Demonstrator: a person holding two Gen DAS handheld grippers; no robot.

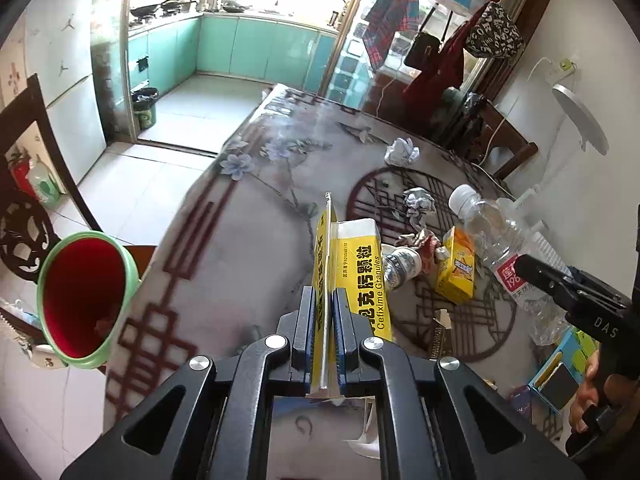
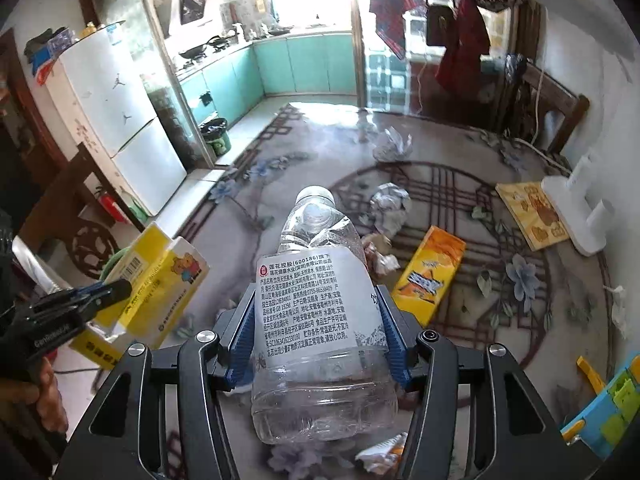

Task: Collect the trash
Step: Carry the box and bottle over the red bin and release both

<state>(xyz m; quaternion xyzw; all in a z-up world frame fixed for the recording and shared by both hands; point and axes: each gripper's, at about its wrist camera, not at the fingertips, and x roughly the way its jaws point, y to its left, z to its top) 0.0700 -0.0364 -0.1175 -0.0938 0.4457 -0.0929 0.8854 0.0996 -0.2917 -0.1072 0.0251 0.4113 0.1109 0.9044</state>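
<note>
My left gripper [image 1: 324, 312] is shut on a flap of a yellow medicine box [image 1: 362, 276] and holds it above the table; the box also shows in the right wrist view [image 2: 160, 280]. My right gripper [image 2: 318, 320] is shut on a clear plastic water bottle [image 2: 316, 312], which also shows in the left wrist view [image 1: 504, 248]. A green bin with a red inside [image 1: 84, 296] stands to the left of the table. On the table lie an orange juice carton [image 2: 430, 276], crumpled paper balls [image 2: 390, 204] and a small can [image 1: 400, 266].
The patterned table [image 1: 240, 264] runs ahead, with a dark chair [image 1: 28, 200] at its left. A white fan base [image 2: 576, 208] and a yellow board [image 2: 528, 212] sit at the right. A blue box [image 2: 612, 404] lies near the front right edge. Another paper ball [image 2: 394, 144] lies farther back.
</note>
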